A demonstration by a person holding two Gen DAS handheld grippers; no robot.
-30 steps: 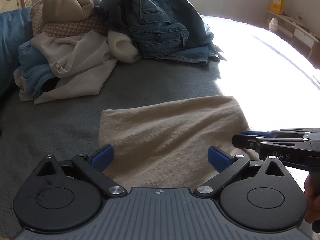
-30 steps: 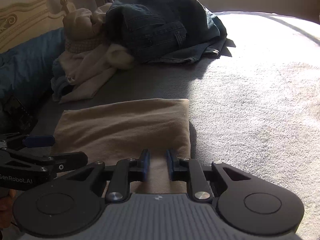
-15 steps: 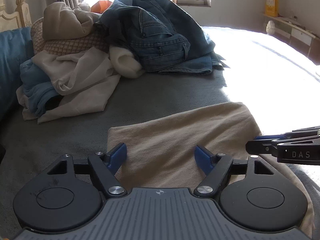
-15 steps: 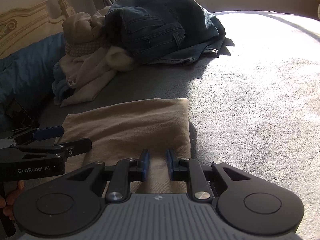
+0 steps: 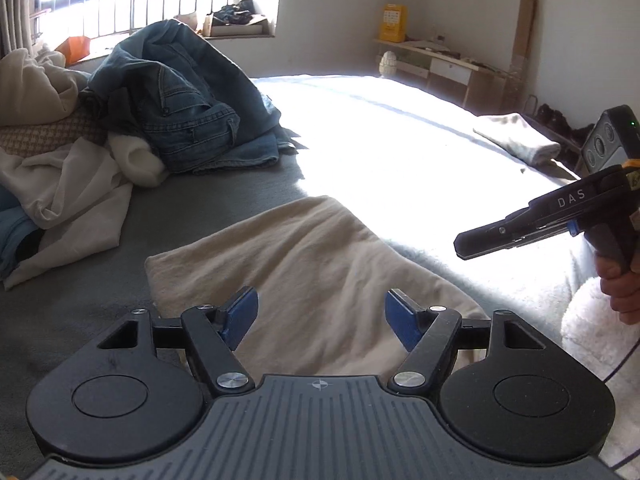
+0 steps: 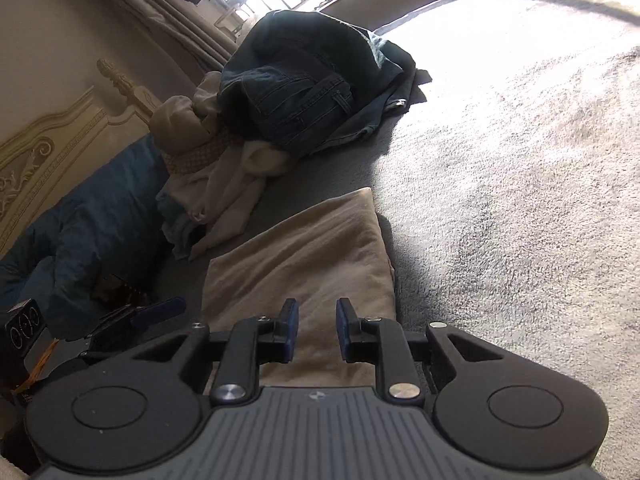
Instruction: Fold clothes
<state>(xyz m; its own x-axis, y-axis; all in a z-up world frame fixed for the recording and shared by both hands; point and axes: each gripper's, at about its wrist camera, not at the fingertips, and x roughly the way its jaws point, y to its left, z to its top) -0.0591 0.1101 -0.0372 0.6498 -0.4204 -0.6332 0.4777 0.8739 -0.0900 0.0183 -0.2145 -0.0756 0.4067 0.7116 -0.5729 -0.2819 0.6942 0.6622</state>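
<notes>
Left wrist view: the left gripper [image 5: 322, 316] stands with its blue pads well apart and nothing between them, hanging above the near edge of the folded beige garment [image 5: 304, 272]. The wide stance suits a tool that has no hold to keep: the cloth lies flat on its own on the grey blanket [image 5: 80, 320]. To the right, the right gripper [image 5: 464, 246] is held clear of the garment by a hand [image 5: 620, 288], off its right edge and over the sunlit part of the bed.

In the right wrist view the right gripper's [image 6: 316, 330] jaws are a narrow gap apart and opening, with no cloth pinched; the garment [image 6: 304, 264] shows below and beyond them.

The garment looks finished as a compact rectangle, set in the open space in front of the pile so it stays separate from unfolded things. Beyond it, jeans [image 5: 188, 120] sit heaped on pale crumpled clothes [image 5: 72, 184], likely the next source. Another folded piece [image 5: 516, 140] rests far right.
</notes>
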